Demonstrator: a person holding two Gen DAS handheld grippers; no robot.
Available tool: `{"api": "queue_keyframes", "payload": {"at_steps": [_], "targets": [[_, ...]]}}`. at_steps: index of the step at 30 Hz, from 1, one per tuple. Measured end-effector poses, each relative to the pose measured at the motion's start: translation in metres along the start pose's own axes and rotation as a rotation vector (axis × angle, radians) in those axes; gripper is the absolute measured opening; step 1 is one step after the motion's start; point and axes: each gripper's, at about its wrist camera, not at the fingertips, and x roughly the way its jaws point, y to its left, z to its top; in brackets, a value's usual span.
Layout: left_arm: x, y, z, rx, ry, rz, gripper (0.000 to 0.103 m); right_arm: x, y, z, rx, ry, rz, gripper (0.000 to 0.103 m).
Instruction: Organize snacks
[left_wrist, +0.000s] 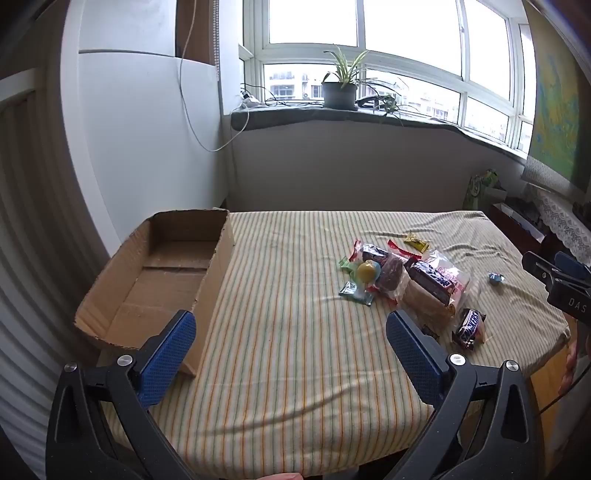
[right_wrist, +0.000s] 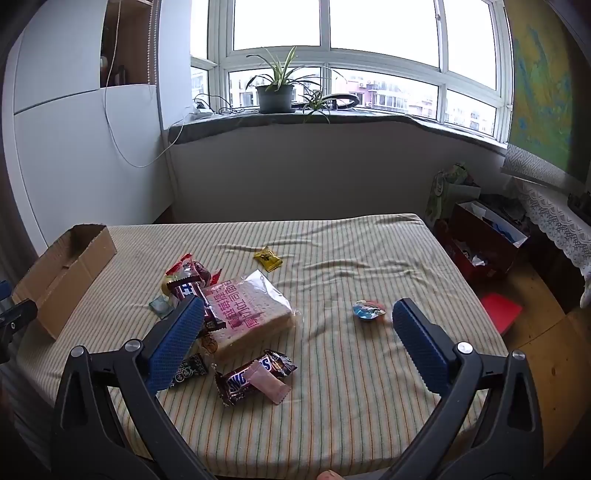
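An empty cardboard box (left_wrist: 155, 288) lies at the table's left; it also shows in the right wrist view (right_wrist: 70, 266). A pile of snacks sits mid-table: a bagged sliced bread (right_wrist: 251, 314), a Snickers bar (right_wrist: 255, 376) with a pink sachet on it, a chocolate bar (left_wrist: 430, 278), a yellow lollipop (left_wrist: 367, 271), a yellow candy (right_wrist: 267, 258) and a small blue jelly cup (right_wrist: 367, 310). My left gripper (left_wrist: 291, 350) is open and empty above the cloth between box and pile. My right gripper (right_wrist: 299, 339) is open and empty over the pile's near side.
The table carries a striped cloth (left_wrist: 295, 387). A potted plant (right_wrist: 275, 96) stands on the windowsill behind. Boxes and bags (right_wrist: 480, 236) sit on the floor to the right, with a red item (right_wrist: 502, 310) beside the table.
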Motion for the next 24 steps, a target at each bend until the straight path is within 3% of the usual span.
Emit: {"api": "queue_keyframes", "payload": {"at_steps": [24], "targets": [[-0.0032,-0.0022,-0.0028,0.003,-0.001,0.002,0.102,-0.0019,-0.0027,-0.0004,-0.004,-0.017,-0.002,0.103]]}}
